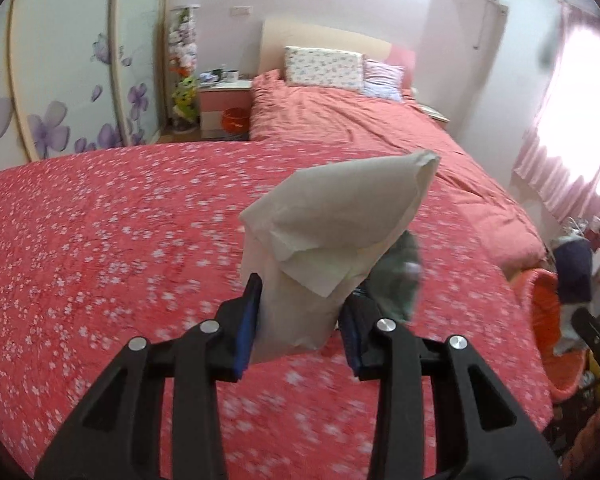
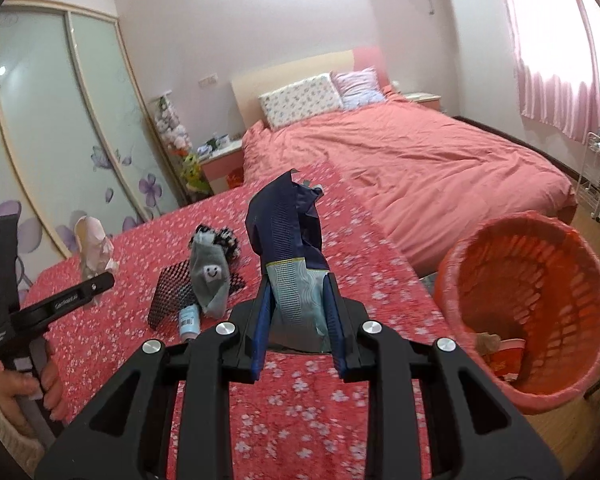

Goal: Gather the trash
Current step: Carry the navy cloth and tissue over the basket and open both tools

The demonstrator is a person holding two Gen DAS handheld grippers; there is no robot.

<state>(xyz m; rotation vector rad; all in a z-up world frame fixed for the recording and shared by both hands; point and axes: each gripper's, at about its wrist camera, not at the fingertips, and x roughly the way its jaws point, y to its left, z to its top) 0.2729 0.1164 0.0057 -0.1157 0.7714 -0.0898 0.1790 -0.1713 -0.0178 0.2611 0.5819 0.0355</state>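
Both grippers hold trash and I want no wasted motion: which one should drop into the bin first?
Right. The right gripper holds the blue wrapper with the orange bin open just beside it. The left gripper holds the paper farther off.

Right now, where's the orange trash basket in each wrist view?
Left wrist: orange trash basket at right edge, partly hidden, beside the table.
Right wrist: basket at right, open mouth facing camera, trash inside.
Shared landmark: floral pillow at the bed's head.

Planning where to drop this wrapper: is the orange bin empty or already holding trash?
Not empty. The right wrist view shows the orange bin with a red-and-white package and a brownish scrap at the bottom; mostly unfilled.
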